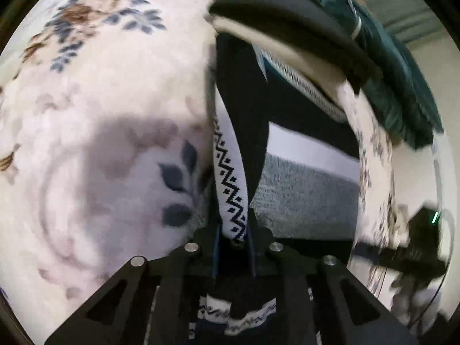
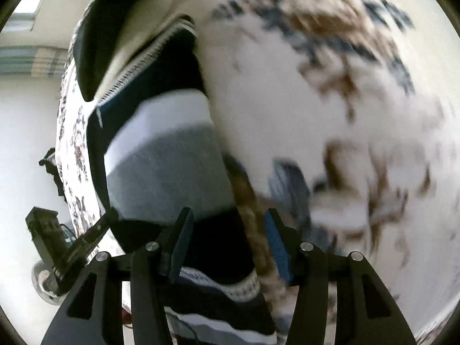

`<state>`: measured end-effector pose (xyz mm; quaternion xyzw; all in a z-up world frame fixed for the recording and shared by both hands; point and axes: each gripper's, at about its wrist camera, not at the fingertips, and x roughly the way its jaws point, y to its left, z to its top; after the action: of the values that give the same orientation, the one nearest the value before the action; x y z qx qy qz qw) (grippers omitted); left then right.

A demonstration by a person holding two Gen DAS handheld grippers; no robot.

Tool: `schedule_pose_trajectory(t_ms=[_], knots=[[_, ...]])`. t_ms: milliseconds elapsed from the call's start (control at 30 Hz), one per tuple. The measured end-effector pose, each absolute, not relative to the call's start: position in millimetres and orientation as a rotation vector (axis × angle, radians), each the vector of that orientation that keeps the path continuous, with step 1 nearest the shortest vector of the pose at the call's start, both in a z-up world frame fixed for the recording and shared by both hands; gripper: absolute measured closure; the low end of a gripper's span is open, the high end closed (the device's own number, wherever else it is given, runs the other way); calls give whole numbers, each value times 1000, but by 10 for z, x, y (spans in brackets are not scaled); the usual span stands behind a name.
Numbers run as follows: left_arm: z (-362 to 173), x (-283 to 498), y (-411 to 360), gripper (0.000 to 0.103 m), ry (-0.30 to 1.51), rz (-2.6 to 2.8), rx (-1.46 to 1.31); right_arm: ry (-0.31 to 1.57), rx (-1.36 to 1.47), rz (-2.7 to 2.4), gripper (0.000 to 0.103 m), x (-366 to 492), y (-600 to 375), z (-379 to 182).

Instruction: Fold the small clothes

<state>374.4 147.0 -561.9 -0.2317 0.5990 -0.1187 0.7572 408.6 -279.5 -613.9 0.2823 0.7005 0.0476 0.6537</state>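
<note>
**Left fingers pinch the sweater's patterned band; right fingers stand apart over its dark hem**

The left gripper (image 1: 234, 230) has its fingers (image 1: 216, 247) drawn narrow, and a fold of the sweater (image 1: 302, 189) runs up between them: a white band with a black zigzag pattern (image 1: 230, 184), pressed from both sides. More of the same patterned band hangs below the fingers, close to the camera.

The right gripper (image 2: 227, 227) has its fingers (image 2: 276, 241) roughly half apart. The sweater's dark hem (image 2: 218, 247) lies under the gap, but the pads do not press on it.

The sweater, banded in grey, white and dark navy, lies spread on a floral blanket (image 1: 100, 115) in pale cream with blue and brown flowers. Beyond the sweater's far end sits a stack of folded clothes: a dark piece (image 1: 287, 17) over a cream layer, with a ribbed white edge beneath. Beside that stack, further from the sweater, lies a dark teal garment (image 1: 402, 86). Past the blanket's edge by the sweater, a black device (image 2: 49, 235) stands on the pale floor. Both views are blurred.
</note>
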Motion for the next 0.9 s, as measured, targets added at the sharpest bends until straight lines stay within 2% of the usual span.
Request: schedule_pose_trajectory(t_ms=[167,233,367,433,533,767,867,900], knots=[[-5663,3783,1617,89,1325,-265,-533,1606,732,56,49,3660,-2903,-6282],[-5647,3727,1627,78,1370,-309,-598,1620,762,46,49,3538,-2900,-6341],[-5365,3332,1693,66,1349,-357,-633,1660,768,59,49,3182,-2877,-6312],[-5279,3040,1740,53,1357,-333,-640,1691,766,73,49,2959,-2869,-6298],[-5275,2482,1839,50,1412,-288,-623,1747,783,98,49,2558,-2855,-6305],[-5695,1468,1643,50,1609,-223,-494,1849,780,162,49,1651,-2643,-6454],[-5693,1284,1508,55,1568,-233,-444,1885,787,173,49,1369,-2544,-6585],[-5675,1245,1479,85,1544,-245,-440,1895,786,175,49,1291,-2496,-6622]])
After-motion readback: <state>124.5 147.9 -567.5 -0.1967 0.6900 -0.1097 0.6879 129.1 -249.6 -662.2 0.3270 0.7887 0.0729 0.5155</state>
